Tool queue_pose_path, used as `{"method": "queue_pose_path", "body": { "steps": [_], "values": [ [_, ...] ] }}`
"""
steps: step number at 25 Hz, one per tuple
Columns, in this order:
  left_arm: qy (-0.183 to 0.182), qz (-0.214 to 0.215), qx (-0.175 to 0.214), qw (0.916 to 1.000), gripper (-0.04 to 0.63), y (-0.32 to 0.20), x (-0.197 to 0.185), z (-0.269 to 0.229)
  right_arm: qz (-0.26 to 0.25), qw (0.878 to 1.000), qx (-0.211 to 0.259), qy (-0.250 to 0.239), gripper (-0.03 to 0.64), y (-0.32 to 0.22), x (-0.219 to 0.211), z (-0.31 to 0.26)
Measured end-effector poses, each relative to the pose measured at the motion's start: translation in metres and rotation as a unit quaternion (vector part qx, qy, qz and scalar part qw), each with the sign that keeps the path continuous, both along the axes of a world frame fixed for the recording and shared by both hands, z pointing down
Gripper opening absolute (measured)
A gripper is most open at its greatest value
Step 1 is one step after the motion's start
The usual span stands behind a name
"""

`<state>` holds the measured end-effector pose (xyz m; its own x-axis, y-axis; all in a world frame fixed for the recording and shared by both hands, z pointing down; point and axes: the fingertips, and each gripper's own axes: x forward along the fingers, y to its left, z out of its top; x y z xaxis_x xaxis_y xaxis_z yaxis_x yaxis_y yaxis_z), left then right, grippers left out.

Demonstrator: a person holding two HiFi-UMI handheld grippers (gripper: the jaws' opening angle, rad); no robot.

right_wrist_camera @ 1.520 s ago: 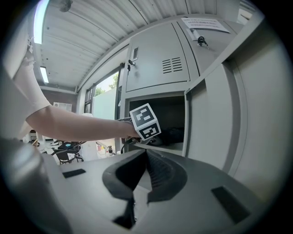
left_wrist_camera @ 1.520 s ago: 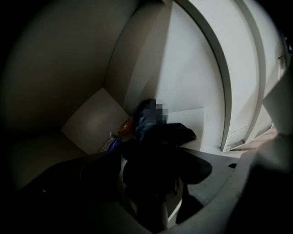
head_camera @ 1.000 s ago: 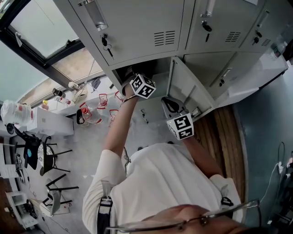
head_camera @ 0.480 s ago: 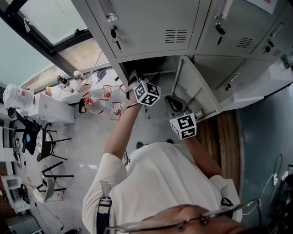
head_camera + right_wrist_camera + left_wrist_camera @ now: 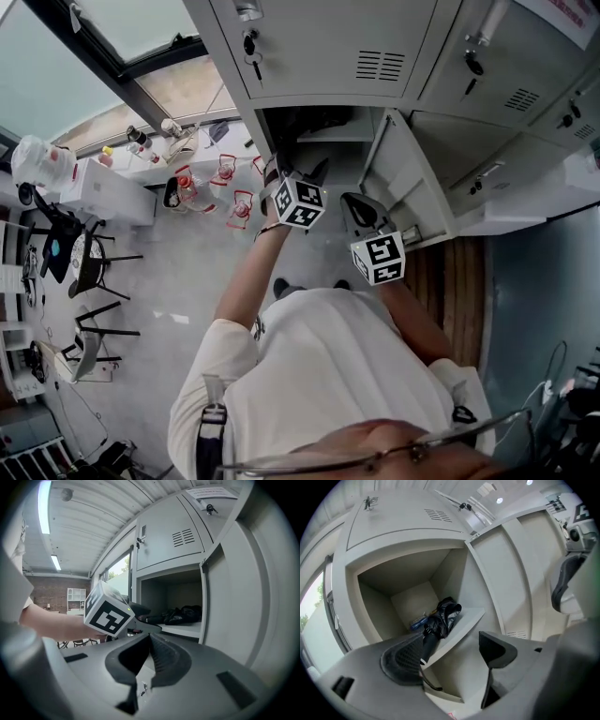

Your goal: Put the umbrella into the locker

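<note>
One black umbrella [image 5: 440, 618] lies on the shelf [image 5: 461, 630] inside the open locker [image 5: 412, 599], and its handle pokes over the shelf's edge; the left gripper [image 5: 450, 656] has let go, with its two jaws wide apart just in front of the handle; the right gripper [image 5: 149, 651] is squeezed closed on nothing, near the one open door [image 5: 234, 597]; the lockers are grey metal; far below is a pale floor [image 5: 187, 291] with black chairs [image 5: 89, 272]; a second ago the left gripper reached deeper into the locker.
</note>
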<state>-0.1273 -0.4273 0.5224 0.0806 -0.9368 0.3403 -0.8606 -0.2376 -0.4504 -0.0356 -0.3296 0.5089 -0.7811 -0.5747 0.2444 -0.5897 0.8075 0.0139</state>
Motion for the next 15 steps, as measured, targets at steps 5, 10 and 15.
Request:
{"method": "queue_pose_path", "body": {
  "steps": [5, 10, 15],
  "values": [
    [0.034, -0.027, -0.019, 0.9989, 0.362, 0.012, -0.009, 0.015, -0.024, 1.000, -0.001, -0.002, 0.006, 0.008, -0.003, 0.002],
    [0.077, -0.054, -0.028, 0.9952, 0.362, 0.031, -0.013, 0.025, -0.041, 0.999, -0.003, -0.001, 0.008, 0.012, 0.000, 0.008],
    [0.132, -0.065, -0.014, 0.9890, 0.362, 0.057, -0.018, 0.028, -0.052, 0.999, -0.009, -0.003, 0.006, 0.014, -0.001, 0.017]
  ]
}}
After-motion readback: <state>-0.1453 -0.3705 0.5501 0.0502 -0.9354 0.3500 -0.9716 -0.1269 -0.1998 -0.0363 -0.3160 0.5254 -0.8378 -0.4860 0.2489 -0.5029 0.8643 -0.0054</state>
